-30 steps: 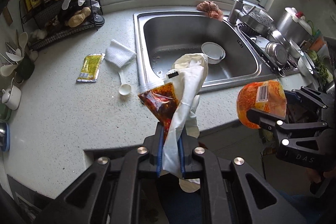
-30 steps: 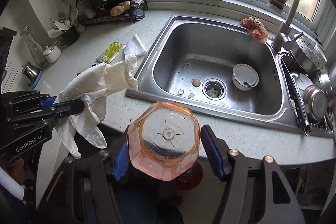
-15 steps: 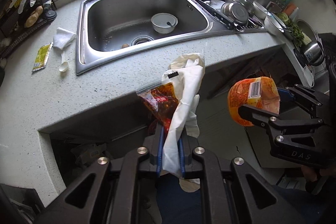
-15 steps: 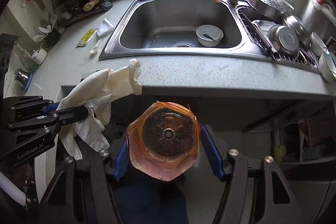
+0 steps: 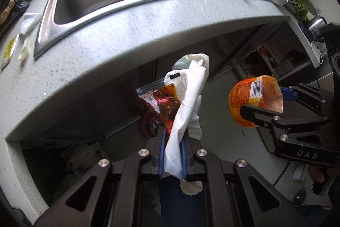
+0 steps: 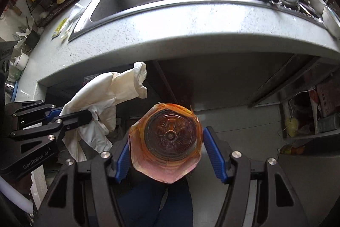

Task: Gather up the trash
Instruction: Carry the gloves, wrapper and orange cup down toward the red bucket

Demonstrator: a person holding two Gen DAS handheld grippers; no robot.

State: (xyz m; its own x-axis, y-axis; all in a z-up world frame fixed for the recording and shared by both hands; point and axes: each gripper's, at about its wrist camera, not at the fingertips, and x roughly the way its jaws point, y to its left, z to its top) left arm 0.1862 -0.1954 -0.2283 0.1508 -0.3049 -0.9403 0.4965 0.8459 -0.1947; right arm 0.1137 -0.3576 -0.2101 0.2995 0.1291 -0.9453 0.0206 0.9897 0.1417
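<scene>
Trash is in both grippers, held below the counter edge (image 5: 148,35). My left gripper (image 5: 172,154) is clamped on a white glove (image 5: 187,103) and a sauce packet (image 5: 161,101); both are limp and light, the packet likely slippery, so I judge a pinch low on the bundle safest. My right gripper (image 6: 167,154) is closed around an orange cup (image 6: 167,142), light and crushable. Legible: a barcode on the cup, "DAS" and "GenRobot.AI" on the grippers.
</scene>
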